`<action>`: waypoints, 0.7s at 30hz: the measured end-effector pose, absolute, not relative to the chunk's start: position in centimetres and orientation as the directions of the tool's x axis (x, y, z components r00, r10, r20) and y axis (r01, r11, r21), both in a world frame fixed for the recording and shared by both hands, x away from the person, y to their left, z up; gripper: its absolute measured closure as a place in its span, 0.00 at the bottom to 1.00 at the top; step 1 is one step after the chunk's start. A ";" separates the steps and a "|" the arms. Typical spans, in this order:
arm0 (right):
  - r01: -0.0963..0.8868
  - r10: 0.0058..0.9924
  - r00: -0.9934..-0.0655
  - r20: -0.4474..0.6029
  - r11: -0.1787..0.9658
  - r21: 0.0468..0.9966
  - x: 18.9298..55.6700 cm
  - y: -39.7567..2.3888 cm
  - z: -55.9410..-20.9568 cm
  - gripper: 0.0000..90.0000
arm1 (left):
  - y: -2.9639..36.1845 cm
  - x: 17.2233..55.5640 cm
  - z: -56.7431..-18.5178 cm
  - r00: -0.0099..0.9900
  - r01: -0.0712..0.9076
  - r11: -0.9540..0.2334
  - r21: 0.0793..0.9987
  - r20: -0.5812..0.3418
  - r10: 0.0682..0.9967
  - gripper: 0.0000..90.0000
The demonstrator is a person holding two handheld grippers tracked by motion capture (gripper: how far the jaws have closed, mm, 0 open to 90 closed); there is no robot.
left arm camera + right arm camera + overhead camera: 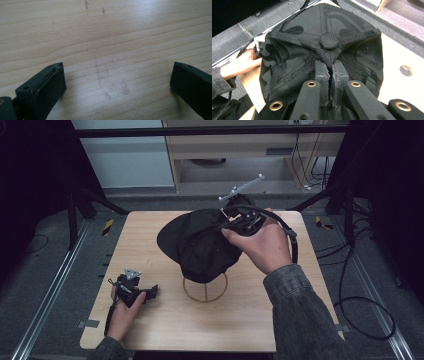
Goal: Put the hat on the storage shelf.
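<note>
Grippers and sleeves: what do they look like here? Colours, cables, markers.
Both grippers are black. The left gripper carries a small grey three-cornered plate on top; its jaws are flat black blocks. The right gripper has a grey marker bar with white balls, brass-ringed holes on its linkage, and a black cable looping off it. Both sleeves are dark grey denim-like fabric.

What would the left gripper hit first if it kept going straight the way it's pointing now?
Most likely the wooden table. The left gripper angles down at bare wood, its jaws wide apart with nothing between them, and no object lies ahead in its own view. How steeply it points is hard to judge.
</note>
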State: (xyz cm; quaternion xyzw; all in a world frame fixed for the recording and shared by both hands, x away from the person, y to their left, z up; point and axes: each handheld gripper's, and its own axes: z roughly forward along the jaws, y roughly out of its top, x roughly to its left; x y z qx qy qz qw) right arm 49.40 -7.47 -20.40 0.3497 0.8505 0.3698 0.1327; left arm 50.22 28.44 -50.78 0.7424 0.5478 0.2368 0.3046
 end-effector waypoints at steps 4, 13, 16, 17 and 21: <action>0.505 0.693 -0.720 0.040 0.483 0.716 49.5 -7.6 -21.0 0.95 | 28.5 50.2 -50.8 0.290 0.670 -0.217 0.710 0.019 0.957 0.00; 0.511 0.693 -0.719 0.050 0.479 0.713 49.6 -7.8 -21.9 0.95 | 28.4 50.2 -50.8 0.289 0.670 -0.216 0.710 0.019 0.957 0.00; 0.509 0.693 -0.720 0.046 0.481 0.714 49.6 -7.8 -22.0 0.95 | 28.4 50.2 -50.8 0.289 0.670 -0.217 0.710 0.019 0.957 0.00; 0.509 0.692 -0.720 0.048 0.480 0.714 49.6 -7.8 -22.0 0.95 | 28.4 50.2 -50.8 0.289 0.670 -0.216 0.710 0.019 0.957 0.00; 0.510 0.694 -0.719 0.044 0.483 0.712 49.7 -7.8 -22.2 0.95 | 28.4 50.2 -50.8 0.289 0.670 -0.217 0.710 0.019 0.957 0.00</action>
